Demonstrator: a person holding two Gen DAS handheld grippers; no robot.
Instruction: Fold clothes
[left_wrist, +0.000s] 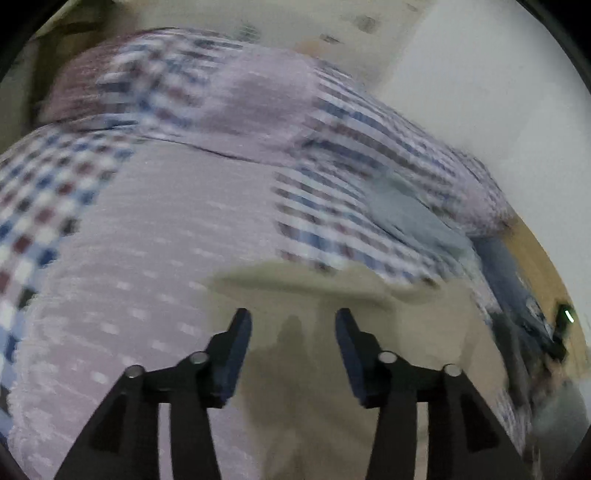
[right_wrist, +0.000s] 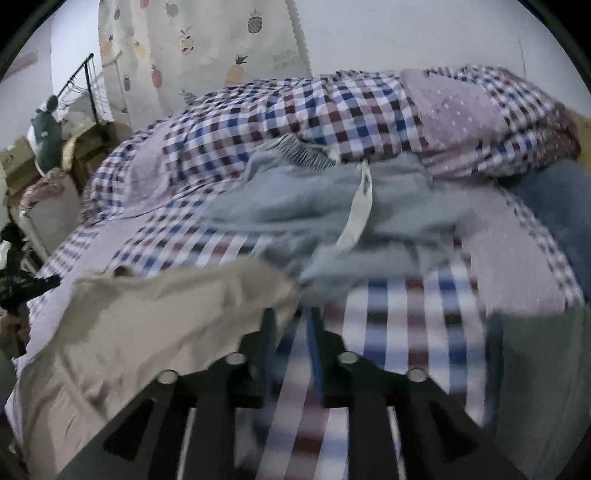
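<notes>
A beige garment (right_wrist: 147, 325) lies crumpled on a checked and lilac bed cover (right_wrist: 406, 325). In the right wrist view my right gripper (right_wrist: 291, 314) is close over the garment's right edge; its fingers stand a narrow gap apart with the cover showing between them. A pale blue garment (right_wrist: 332, 199) with a white label lies just beyond it. In the blurred left wrist view my left gripper (left_wrist: 293, 321) is open and empty above the beige garment (left_wrist: 314, 369), whose far edge lies just ahead of the fingertips. The pale blue garment (left_wrist: 410, 214) lies further right.
A rolled checked duvet (right_wrist: 332, 110) lies across the back of the bed. A pineapple-print curtain (right_wrist: 203, 40) hangs behind. Boxes and a dark rack (right_wrist: 74, 140) stand at the left of the bed. A dark blue item (left_wrist: 517, 295) lies at the bed's right edge.
</notes>
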